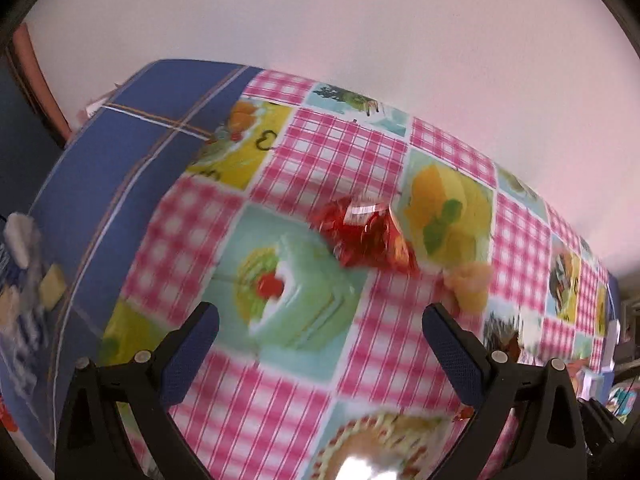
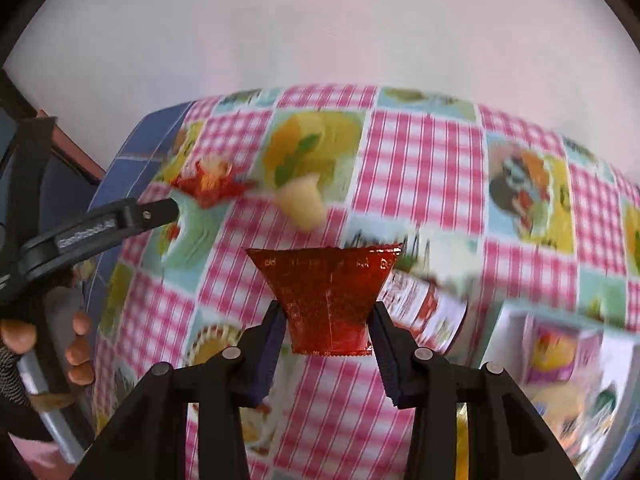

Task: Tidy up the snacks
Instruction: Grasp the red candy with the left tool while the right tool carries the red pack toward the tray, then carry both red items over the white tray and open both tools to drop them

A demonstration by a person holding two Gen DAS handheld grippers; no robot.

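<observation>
Checked tablecloth (image 1: 384, 360) carries a crumpled red wrapper (image 1: 362, 236) beside a yellow sweet (image 1: 468, 284).

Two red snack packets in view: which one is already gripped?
The flat red packet clamped between the right gripper fingers, lifted off the table. The other, a crumpled red packet, lies loose on the checked tablecloth beyond the open left gripper.

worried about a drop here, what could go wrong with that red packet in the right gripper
The right gripper pinches only the narrow lower end of the red packet, so it could slip out. The blurred frames suggest fast motion, which adds to that. The open left gripper holds nothing and cannot steady it.
</observation>
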